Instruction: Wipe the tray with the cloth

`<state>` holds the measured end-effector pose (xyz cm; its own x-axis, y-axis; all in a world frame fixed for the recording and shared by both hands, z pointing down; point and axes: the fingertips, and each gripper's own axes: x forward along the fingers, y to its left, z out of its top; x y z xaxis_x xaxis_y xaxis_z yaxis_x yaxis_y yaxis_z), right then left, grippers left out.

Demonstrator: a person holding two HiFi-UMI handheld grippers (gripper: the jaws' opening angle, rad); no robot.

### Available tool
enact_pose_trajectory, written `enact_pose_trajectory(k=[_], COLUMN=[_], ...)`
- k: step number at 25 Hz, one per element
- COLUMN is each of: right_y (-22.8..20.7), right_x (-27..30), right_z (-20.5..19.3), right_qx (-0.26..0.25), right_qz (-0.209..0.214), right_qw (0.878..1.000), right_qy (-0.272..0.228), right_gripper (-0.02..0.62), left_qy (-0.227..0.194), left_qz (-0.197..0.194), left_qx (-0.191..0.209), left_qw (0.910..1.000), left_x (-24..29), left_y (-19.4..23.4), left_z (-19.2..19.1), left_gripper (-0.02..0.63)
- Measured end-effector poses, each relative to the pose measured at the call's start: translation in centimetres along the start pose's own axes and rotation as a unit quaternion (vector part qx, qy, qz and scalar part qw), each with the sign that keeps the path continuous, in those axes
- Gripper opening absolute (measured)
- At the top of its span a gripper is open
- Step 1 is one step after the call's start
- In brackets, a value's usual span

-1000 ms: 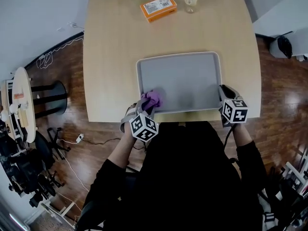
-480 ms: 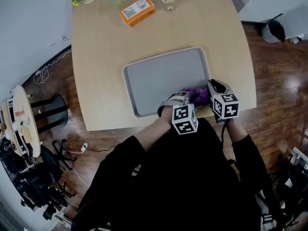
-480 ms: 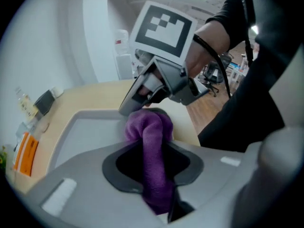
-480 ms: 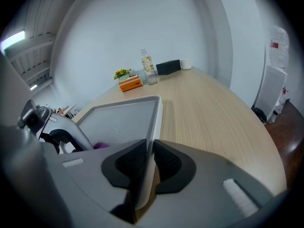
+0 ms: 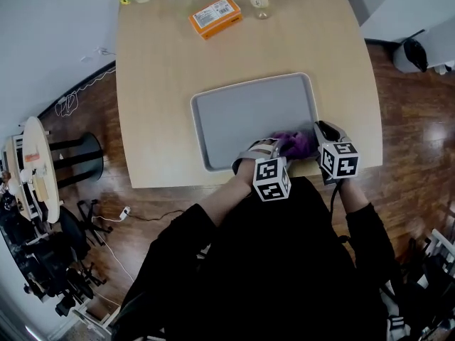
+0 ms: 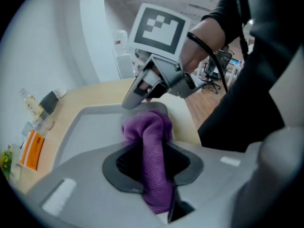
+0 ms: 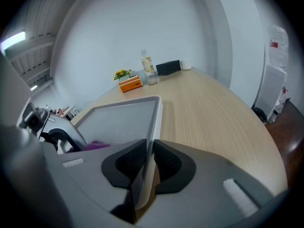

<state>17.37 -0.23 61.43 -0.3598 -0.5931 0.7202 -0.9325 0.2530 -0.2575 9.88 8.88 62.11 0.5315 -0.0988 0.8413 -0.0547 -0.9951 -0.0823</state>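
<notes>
Tray rim (image 7: 157, 122) between right tongs (image 7: 150, 141), only close-up.

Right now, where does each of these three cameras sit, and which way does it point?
Head view: on the person's head, looking steeply down at the table and tray; both arms, left tongs and right tongs show.
Left gripper view: rides the left tongs, looking along jaws shut on the purple cloth, toward the right tongs.
Right gripper view: rides the right tongs, looking along jaws clamping the tray's rim, up the table.
Shared: all three show tray and purple cloth.
</notes>
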Motion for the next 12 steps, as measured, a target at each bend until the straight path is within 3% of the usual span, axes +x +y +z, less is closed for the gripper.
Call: enact_pose_trajectory(k=[7, 12], right_y=[0.1, 0.4], right_x=[-0.1, 0.0], right_z=[-0.1, -0.1], right_qx=[-0.002, -0.008], right_qz=[-0.003, -0.004], right_qw=[1.000, 1.000], right_qy=[0.004, 0.010], right_gripper=[0.054, 0.055], left_qy=[0.038, 0.056], left_qz=[0.048, 0.053], left_qx=[-0.071, -0.100], left_qw=[0.9956, 0.9921], left_x=[-9.4, -12.4], left_y=[-0.1, 0.0], left_z=[-14.8, -19.3], left_gripper=[0.084, 0.084])
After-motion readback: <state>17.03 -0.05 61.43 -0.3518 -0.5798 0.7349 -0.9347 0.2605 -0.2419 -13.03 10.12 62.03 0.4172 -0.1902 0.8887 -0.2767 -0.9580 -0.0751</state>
